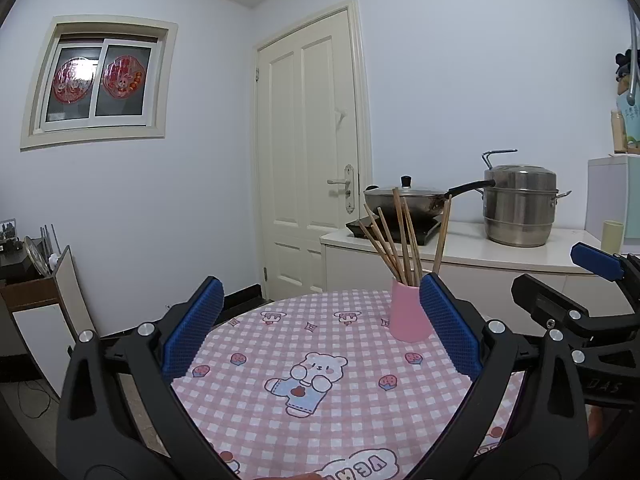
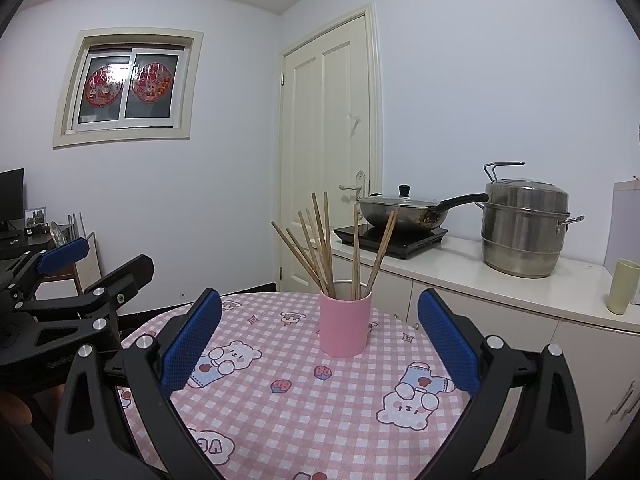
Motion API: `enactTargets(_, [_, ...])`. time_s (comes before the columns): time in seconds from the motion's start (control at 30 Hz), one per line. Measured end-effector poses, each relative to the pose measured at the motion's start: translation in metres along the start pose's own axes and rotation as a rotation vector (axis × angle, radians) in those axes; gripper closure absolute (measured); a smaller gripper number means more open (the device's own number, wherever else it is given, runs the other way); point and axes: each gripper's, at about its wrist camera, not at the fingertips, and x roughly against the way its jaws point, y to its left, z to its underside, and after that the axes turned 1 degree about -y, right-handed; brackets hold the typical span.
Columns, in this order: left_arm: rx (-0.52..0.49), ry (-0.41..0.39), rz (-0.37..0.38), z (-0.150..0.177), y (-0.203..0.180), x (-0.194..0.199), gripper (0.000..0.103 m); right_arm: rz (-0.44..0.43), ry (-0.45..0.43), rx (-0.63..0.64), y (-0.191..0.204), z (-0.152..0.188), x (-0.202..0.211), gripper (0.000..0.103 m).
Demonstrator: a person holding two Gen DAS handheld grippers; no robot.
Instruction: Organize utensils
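Both spread wide and empty: left gripper (image 1: 320,312), right gripper (image 2: 320,316). Chopsticks (image 2: 320,248) splayed in pink cup (image 2: 345,326), upright on table (image 2: 280,420). Risk: nudging the cup's rim, tipping it, scattering sticks. Cloth lettering upside down, unreadable; gripper marking too dim.

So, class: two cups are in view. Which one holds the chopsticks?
The pink cup on the checked tablecloth holds the chopsticks; the pale green cup stands on the counter.
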Motion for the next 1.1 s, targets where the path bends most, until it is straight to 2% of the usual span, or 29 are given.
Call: enactTargets(1.1, [0.017, -0.01, -0.003, 0.0007, 0.001, 0.0008, 0.007, -0.003, -0.005, -0.008, -0.0015, 0.0013, 0.0052, 0.008])
